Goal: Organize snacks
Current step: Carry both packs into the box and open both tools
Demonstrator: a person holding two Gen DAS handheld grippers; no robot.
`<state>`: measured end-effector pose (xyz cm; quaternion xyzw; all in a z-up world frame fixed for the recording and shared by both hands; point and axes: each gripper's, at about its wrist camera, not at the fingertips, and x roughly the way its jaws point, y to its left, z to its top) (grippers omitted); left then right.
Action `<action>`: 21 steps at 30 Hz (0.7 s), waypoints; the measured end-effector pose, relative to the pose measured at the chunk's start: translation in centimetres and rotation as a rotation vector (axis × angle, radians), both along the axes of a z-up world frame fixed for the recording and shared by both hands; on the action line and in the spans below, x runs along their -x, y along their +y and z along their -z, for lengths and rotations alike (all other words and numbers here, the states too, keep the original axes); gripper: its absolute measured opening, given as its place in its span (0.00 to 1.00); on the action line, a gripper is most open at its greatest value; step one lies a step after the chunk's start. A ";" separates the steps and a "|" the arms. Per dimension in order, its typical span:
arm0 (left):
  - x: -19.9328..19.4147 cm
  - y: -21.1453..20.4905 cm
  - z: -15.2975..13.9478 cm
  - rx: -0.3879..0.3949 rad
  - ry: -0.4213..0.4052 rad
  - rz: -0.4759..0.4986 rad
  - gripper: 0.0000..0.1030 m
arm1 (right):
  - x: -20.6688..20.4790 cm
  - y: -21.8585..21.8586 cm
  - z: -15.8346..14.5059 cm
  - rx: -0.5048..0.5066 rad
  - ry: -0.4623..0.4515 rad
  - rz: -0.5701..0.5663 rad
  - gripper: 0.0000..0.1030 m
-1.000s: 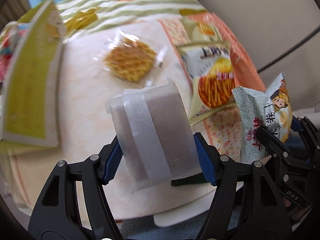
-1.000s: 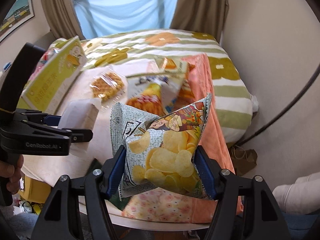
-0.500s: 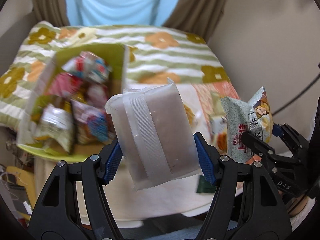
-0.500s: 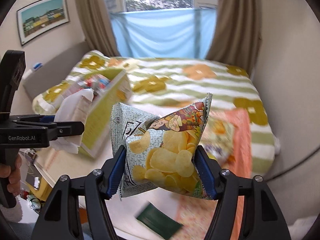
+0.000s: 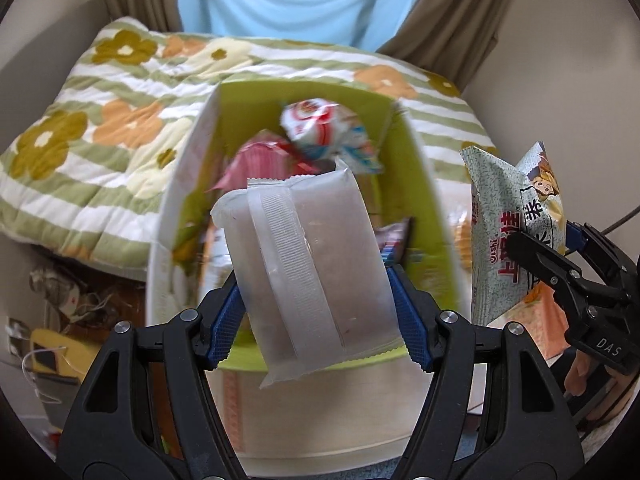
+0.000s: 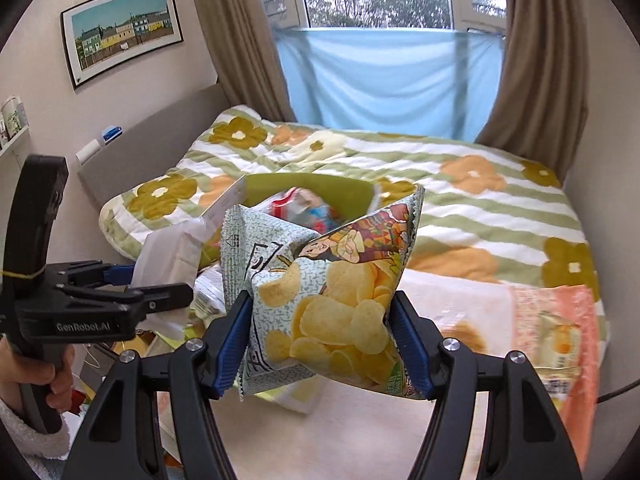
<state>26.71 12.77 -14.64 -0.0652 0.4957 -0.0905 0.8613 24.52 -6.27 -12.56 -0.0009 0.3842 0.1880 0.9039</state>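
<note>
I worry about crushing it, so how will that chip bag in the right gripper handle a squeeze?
The chip bag looks puffy and probably light. It dents where the right gripper pinches it, so the film likely yields easily. The chips inside are probably fragile.

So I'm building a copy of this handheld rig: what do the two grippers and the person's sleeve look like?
Both are black plastic frames with silver screws and ribbed blue finger pads. The left gripper reads "GenRobot.AI", has a pistol-style handle and a yellow band around it. The right gripper is marked "DAS". The sleeve is fluffy white.
</note>
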 end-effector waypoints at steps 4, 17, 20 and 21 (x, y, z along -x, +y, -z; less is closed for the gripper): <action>-1.1 2.0 1.2 -0.004 0.008 0.030 0.62 | -1.1 3.2 1.2 -0.006 0.037 0.012 0.61; -0.7 5.6 3.0 0.001 0.005 0.008 0.99 | -2.3 5.7 2.4 -0.028 0.104 0.061 0.61; -0.1 6.0 2.7 -0.009 -0.003 -0.016 0.99 | -2.7 5.9 2.5 -0.038 0.127 0.049 0.61; 0.1 6.2 2.5 -0.009 -0.008 -0.023 0.99 | -2.9 6.1 2.5 -0.040 0.136 0.047 0.62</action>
